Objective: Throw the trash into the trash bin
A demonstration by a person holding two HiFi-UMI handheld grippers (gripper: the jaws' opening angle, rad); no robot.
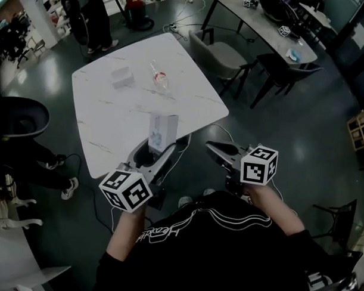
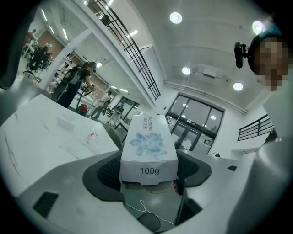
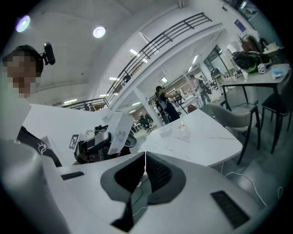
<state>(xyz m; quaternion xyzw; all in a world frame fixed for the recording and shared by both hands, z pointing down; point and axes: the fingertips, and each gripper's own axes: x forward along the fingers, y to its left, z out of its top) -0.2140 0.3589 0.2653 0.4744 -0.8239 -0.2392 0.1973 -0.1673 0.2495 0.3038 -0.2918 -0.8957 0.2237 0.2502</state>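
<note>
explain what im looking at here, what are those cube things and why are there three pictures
There is no robot here: a person holds a two-jaw gripper in each hand. The patterned cubes are part of those grippers. The head view comes from a camera on the person's head, looking steeply down. The other two views come from a camera riding on each gripper, looking along its jaws.

The left gripper is clamped on a white carton with a blue flower print, marked 100g. The right gripper is shut with nothing in it.

On the white marble table lie a small white box and a clear plastic item with a red part.
</note>
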